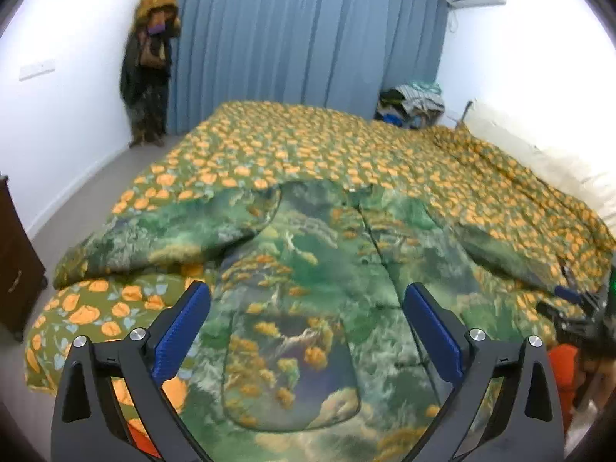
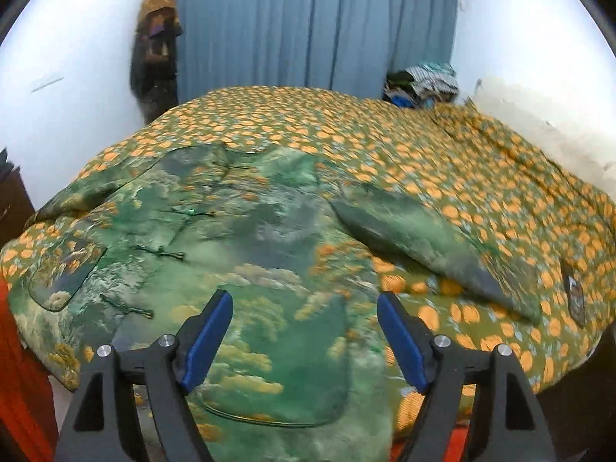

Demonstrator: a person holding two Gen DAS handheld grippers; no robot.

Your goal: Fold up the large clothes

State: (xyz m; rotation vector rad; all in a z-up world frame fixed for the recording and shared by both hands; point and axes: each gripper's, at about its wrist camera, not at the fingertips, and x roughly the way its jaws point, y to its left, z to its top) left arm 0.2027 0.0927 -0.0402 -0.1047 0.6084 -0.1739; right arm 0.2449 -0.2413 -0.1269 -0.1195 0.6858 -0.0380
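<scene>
Frog buttons (image 2: 159, 253), seemingly, show only from right wrist.

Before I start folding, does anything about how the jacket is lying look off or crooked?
Nothing looks damaged. The green landscape-print padded jacket lies front-up on the orange-flowered bedspread, but unevenly: one sleeve angles outward, the other sleeve is bunched near the bed's edge. Both tools, left and right, are open and hold nothing.

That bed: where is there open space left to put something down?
Free: the orange-flowered quilt between the green jacket and the blue curtain. Crowded: the near edge, under the spread jacket, and the far right corner beside the clothes pile.
</scene>
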